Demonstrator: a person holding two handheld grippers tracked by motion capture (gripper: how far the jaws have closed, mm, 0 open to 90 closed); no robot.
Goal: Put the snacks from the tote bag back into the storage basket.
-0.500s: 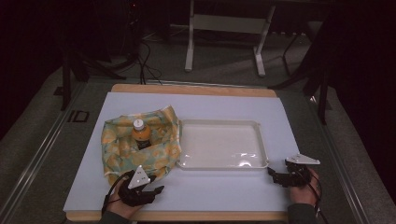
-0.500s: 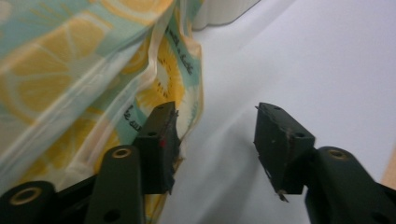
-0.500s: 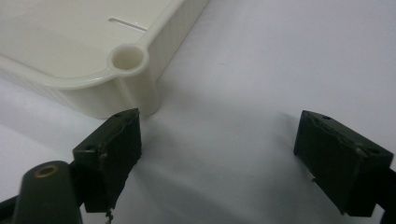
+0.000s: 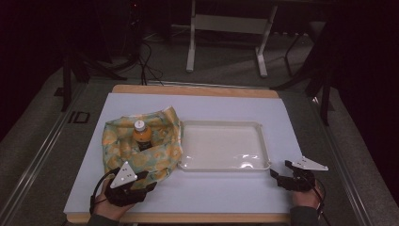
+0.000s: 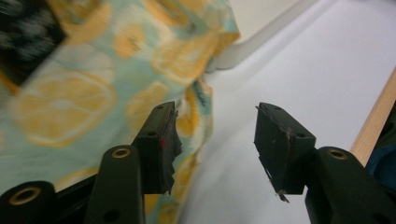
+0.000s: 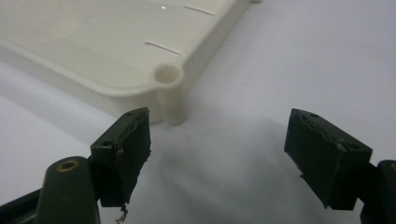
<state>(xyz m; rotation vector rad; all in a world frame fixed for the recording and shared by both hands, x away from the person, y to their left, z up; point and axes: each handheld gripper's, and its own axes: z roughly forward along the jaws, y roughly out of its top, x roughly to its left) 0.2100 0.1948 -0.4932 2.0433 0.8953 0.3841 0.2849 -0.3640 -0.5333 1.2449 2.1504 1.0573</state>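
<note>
A cloth bag [image 4: 141, 146] printed with orange slices lies on the left of the white table cover [image 4: 226, 193]. An orange bottle [image 4: 141, 135] with a white cap stands inside it. My left gripper [image 4: 149, 181] is open at the bag's near corner, and its view shows the cloth [image 5: 93, 84] beside the left jaw, with nothing between the jaws. A white tray [image 4: 224, 146] sits empty at the centre. My right gripper [image 4: 279, 173] is open just off the tray's near right corner [image 6: 169, 79], holding nothing.
The wooden table edge [image 4: 188, 217] runs along the front, close behind both hands. A white frame stand [image 4: 226, 23] and cables sit on the dark floor beyond the table. Bare cover lies between the two grippers.
The left gripper has crept slightly forward towards the bag's near corner. The right gripper has barely moved.
</note>
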